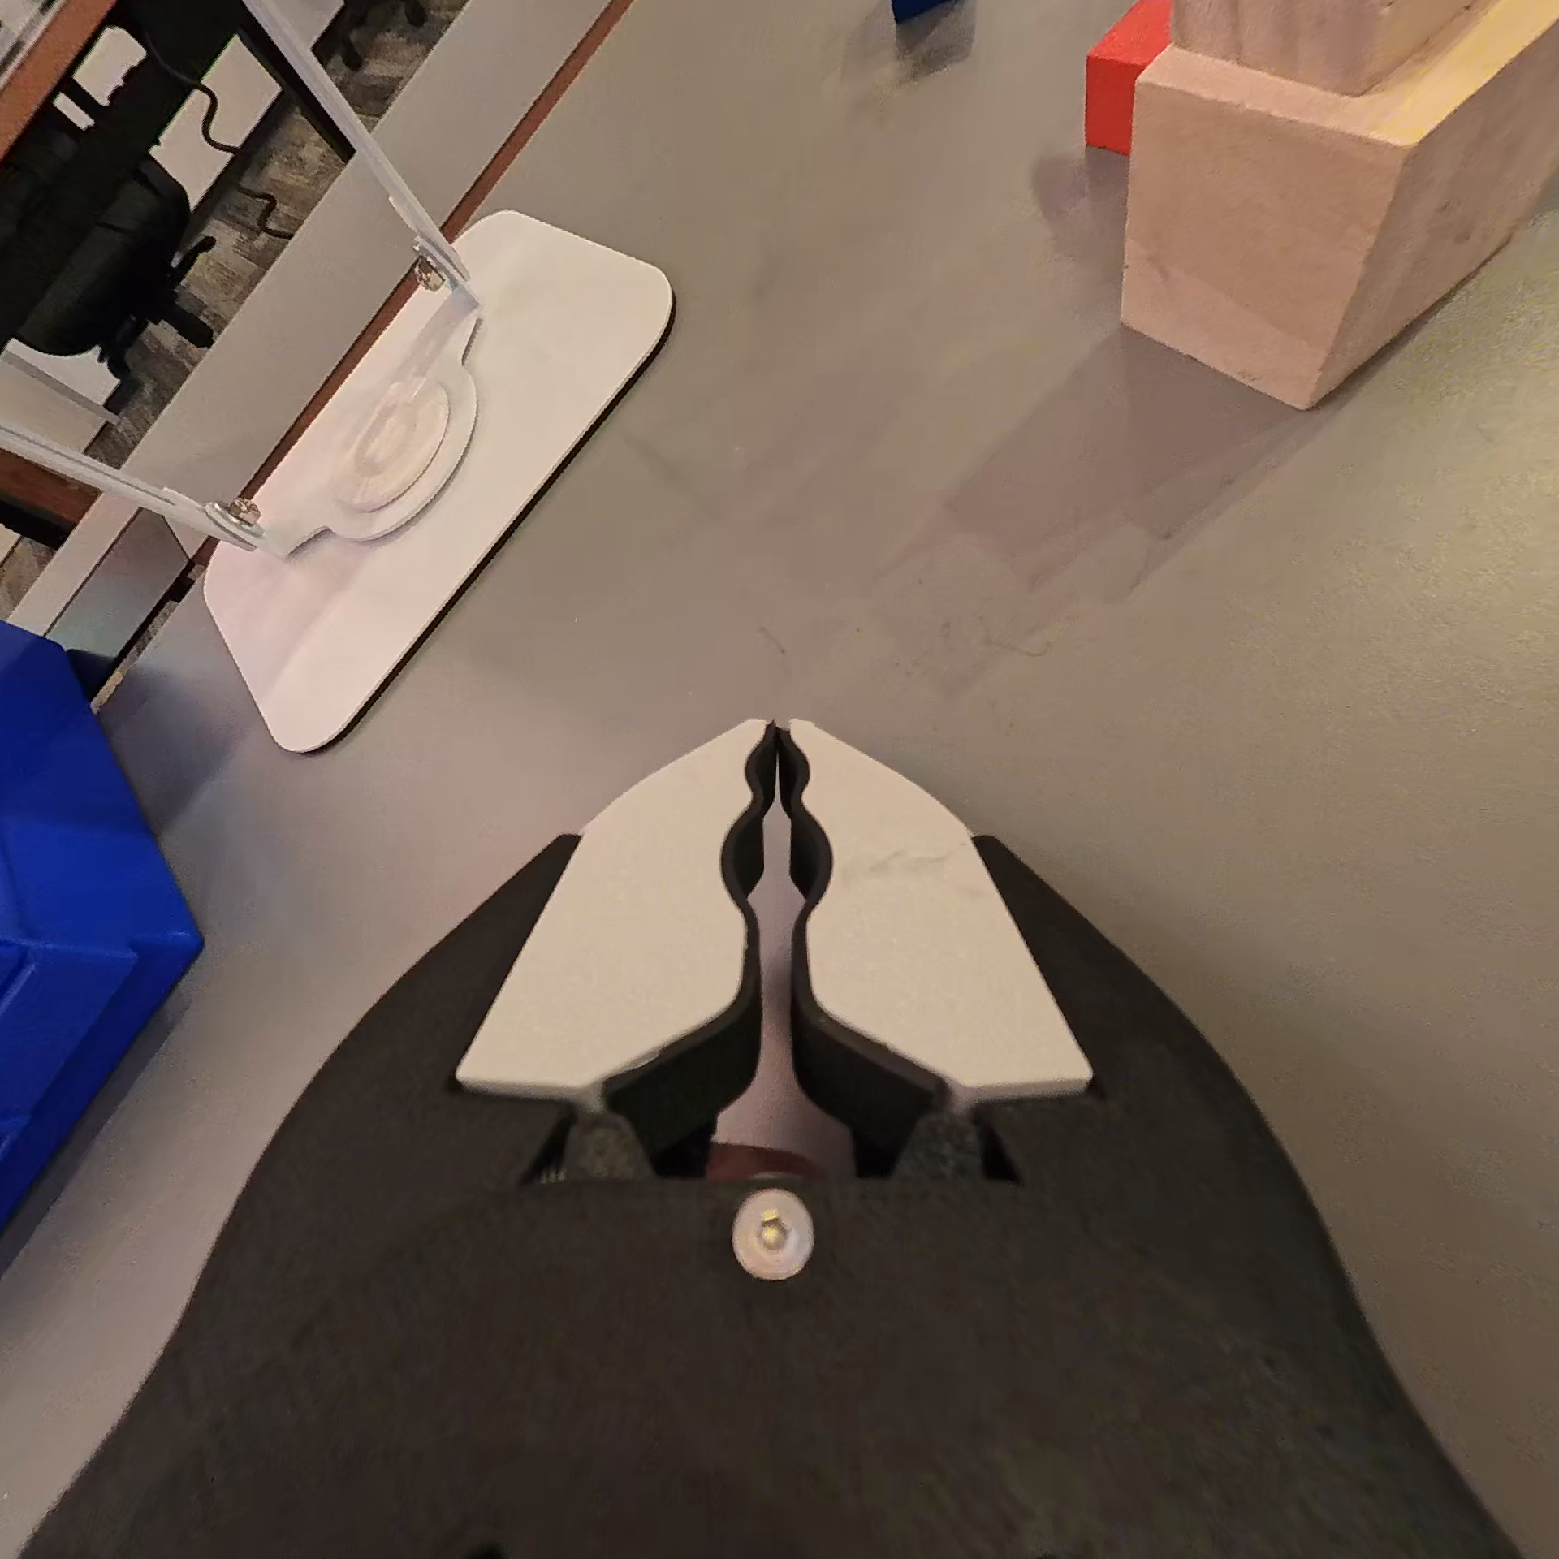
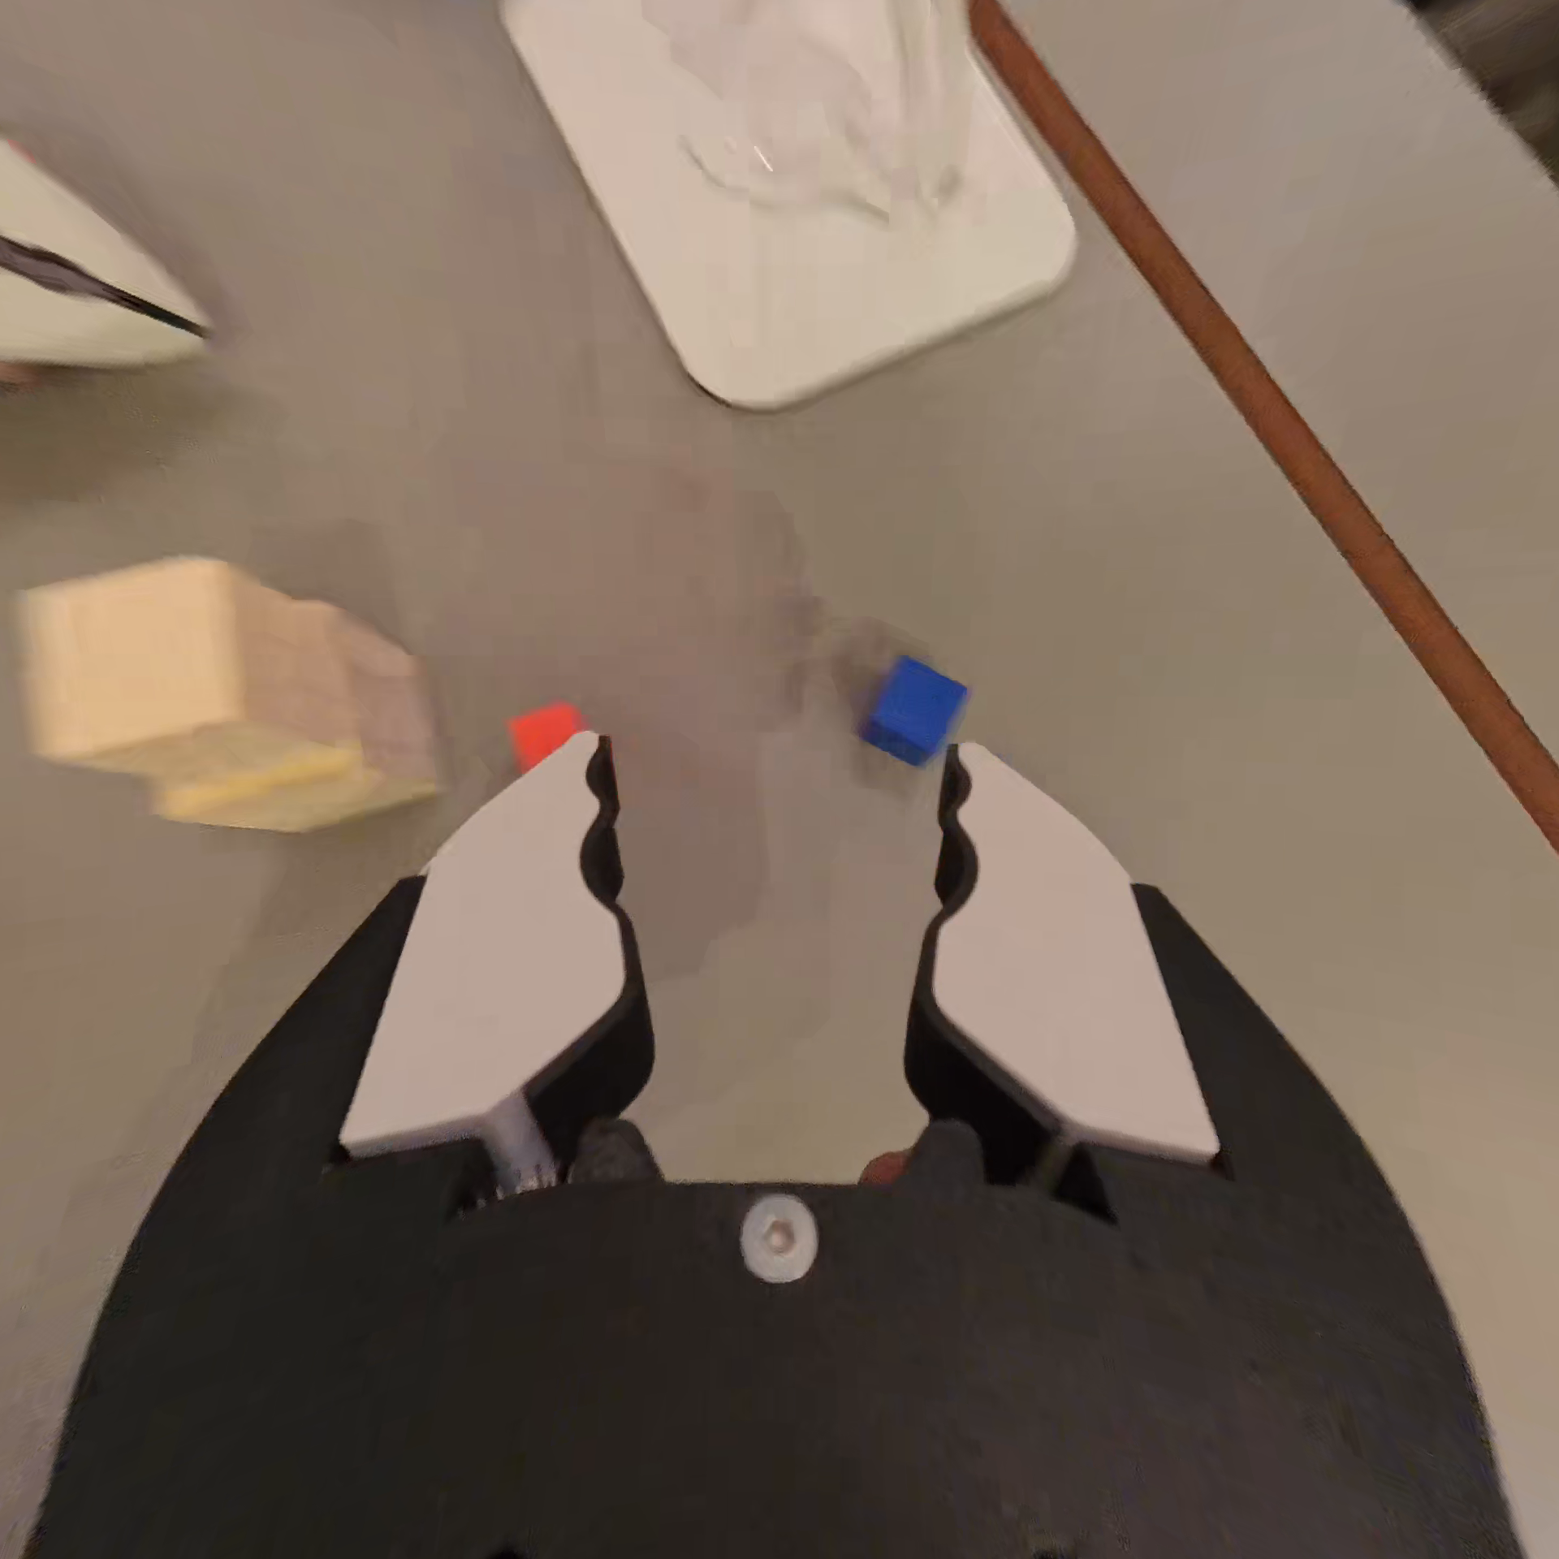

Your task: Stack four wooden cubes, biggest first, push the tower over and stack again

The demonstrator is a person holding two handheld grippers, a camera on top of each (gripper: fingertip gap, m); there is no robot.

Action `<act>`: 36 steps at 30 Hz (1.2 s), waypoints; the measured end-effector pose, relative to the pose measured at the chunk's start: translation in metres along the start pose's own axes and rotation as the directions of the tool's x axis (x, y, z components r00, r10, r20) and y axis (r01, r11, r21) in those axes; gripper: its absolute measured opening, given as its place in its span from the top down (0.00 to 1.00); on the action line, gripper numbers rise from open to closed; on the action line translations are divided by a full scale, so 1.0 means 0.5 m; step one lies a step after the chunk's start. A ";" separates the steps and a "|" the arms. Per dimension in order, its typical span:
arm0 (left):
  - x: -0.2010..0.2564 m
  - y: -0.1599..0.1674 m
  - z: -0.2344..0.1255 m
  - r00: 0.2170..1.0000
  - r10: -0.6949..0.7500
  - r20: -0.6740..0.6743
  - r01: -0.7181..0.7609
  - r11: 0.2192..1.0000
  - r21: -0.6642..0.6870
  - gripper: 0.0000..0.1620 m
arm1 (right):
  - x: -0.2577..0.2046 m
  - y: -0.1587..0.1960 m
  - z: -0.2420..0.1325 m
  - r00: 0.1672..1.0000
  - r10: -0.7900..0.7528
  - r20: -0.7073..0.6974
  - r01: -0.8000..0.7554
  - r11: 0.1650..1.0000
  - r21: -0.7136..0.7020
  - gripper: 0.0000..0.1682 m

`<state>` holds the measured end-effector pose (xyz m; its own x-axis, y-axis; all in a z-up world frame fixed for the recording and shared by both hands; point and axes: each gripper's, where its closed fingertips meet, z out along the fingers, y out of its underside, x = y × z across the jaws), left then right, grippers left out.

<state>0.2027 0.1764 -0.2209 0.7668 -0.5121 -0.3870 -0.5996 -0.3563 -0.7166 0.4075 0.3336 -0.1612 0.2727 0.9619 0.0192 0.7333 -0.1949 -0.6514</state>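
In the left wrist view a large pale wooden cube (image 1: 1316,219) stands on the grey table at the upper right, with a smaller wooden cube (image 1: 1282,34) on top of it. A red cube (image 1: 1126,93) sits behind them. My left gripper (image 1: 778,725) is shut and empty, low over bare table, well short of the stack. In the blurred right wrist view my right gripper (image 2: 776,747) is open and empty above the table. A blue cube (image 2: 915,709) lies just beyond its right fingertip and the red cube (image 2: 544,730) just beyond its left one. The wooden stack (image 2: 211,692) is to the left.
A white stand base (image 1: 439,472) with clear struts sits at the table's left edge; it also shows in the right wrist view (image 2: 801,211). A blue bin (image 1: 67,886) is at the far left. A brown table edge (image 2: 1265,405) runs diagonally at right. The left gripper's fingers (image 2: 76,287) show at far left. About 25 centimetres separates my left fingertips from my right. My right gripper's tips are some 7 centimetres from the blue cube (image 2: 915,709).
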 end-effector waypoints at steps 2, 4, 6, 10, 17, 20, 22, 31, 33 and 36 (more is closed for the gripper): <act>0.000 0.000 0.001 1.000 0.000 -0.001 0.000 1.000 -0.001 1.00 | 0.042 0.032 0.041 1.000 0.018 -0.024 -0.019 0.998 -0.053 0.60; 0.000 0.000 0.001 1.000 0.002 0.000 -0.002 1.000 -0.002 1.00 | 0.061 0.051 0.083 0.998 0.047 -0.028 -0.049 0.995 -0.081 0.59; 0.001 0.002 0.002 1.000 0.008 0.002 -0.008 1.000 -0.008 1.00 | 0.054 0.046 0.114 0.997 0.072 -0.004 -0.072 0.995 -0.062 0.59; 0.002 0.002 0.003 1.000 0.015 0.002 -0.015 1.000 -0.011 1.00 | 0.057 0.046 0.148 0.998 0.038 -0.040 -0.042 0.995 -0.091 0.82; 0.002 0.002 0.003 1.000 0.011 -0.003 -0.011 1.000 -0.009 1.00 | -0.183 -0.092 -0.026 0.940 -0.215 0.263 0.190 0.975 0.117 0.82; 0.003 0.002 0.003 1.000 0.016 -0.003 -0.016 1.000 -0.010 1.00 | -0.262 -0.095 -0.054 0.913 -0.270 0.307 0.262 0.963 0.069 0.82; 0.002 0.001 0.002 1.000 0.013 -0.003 -0.013 1.000 -0.007 1.00 | -0.280 -0.082 -0.046 0.913 -0.280 0.296 0.289 0.957 0.016 0.82; 0.004 0.004 0.003 1.000 0.014 -0.009 -0.014 1.000 -0.014 1.00 | -0.283 -0.075 -0.035 0.927 -0.250 0.279 0.259 0.966 0.008 0.60; 0.003 0.003 0.002 1.000 0.011 -0.010 -0.011 1.000 -0.013 1.00 | -0.260 -0.081 -0.066 0.927 -0.244 0.285 0.233 0.970 0.073 0.63; 0.003 0.004 0.003 1.000 0.012 -0.011 -0.012 1.000 -0.015 1.00 | -0.175 -0.032 -0.045 0.957 -0.185 0.222 0.185 0.983 0.021 0.68</act>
<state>0.2032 0.1760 -0.2237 0.7572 -0.5246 -0.3892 -0.6120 -0.3615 -0.7034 0.3860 0.2484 -0.1351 -0.0127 0.9995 -0.0295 0.7579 -0.0096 -0.6523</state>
